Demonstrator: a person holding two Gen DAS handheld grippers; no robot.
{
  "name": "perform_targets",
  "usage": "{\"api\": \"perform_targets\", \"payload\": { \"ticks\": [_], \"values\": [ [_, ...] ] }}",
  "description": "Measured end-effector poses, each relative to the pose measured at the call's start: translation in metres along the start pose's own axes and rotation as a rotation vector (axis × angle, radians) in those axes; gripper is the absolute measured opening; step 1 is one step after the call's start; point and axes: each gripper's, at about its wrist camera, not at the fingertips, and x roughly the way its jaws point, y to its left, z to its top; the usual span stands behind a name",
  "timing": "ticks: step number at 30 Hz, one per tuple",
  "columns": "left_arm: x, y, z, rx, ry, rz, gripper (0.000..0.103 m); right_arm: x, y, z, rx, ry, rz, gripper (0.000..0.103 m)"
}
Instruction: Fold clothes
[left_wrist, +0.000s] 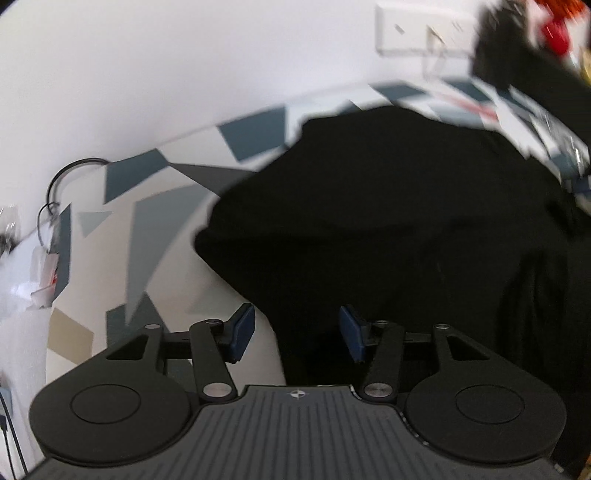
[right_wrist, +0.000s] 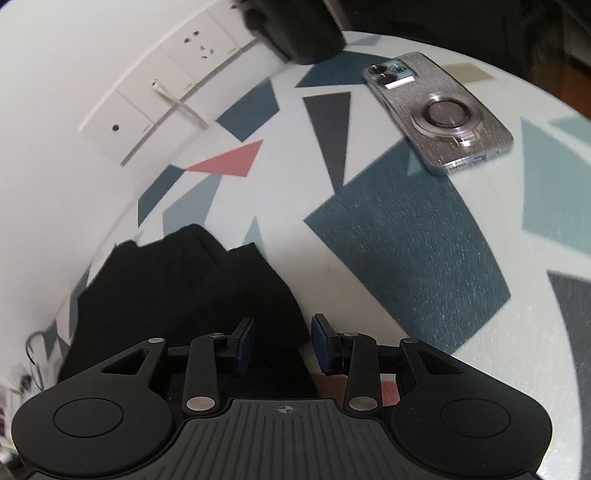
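Note:
A black garment (left_wrist: 388, 221) lies spread on a table covered with a white cloth printed with blue, grey and red shapes (left_wrist: 155, 229). My left gripper (left_wrist: 297, 334) is open above the garment's near left edge, with nothing between its blue pads. In the right wrist view the same black garment (right_wrist: 192, 288) lies at the lower left. My right gripper (right_wrist: 282, 343) is open over its right edge, holding nothing.
A phone (right_wrist: 439, 110) in a clear case lies face down at the far right of the table. A white wall with sockets (right_wrist: 155, 88) runs behind the table. A dark object (right_wrist: 295, 33) stands at the back. Cables (left_wrist: 55, 184) hang at the table's left end.

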Motion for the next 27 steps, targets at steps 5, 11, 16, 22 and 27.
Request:
{"api": "perform_targets", "payload": {
  "ticks": [5, 11, 16, 22, 27],
  "values": [
    [0.006, -0.004, -0.007, -0.016, 0.002, 0.024, 0.052, -0.003, -0.012, 0.003, 0.179, 0.029, 0.034, 0.033],
    [0.01, 0.007, -0.012, -0.077, 0.008, 0.0, 0.041, 0.002, -0.016, -0.002, 0.27, 0.062, 0.065, 0.032],
    [0.004, 0.009, -0.014, -0.079, 0.0, -0.008, 0.01, 0.001, -0.018, 0.0, 0.317, -0.013, 0.059, 0.003],
    [-0.002, 0.02, -0.018, -0.077, -0.008, 0.001, 0.009, -0.025, -0.01, 0.013, 0.335, -0.065, 0.141, 0.003],
    [0.0, 0.018, -0.023, -0.04, 0.014, 0.019, 0.009, -0.003, 0.01, 0.047, 0.386, -0.061, 0.197, 0.003]
  ]
}}
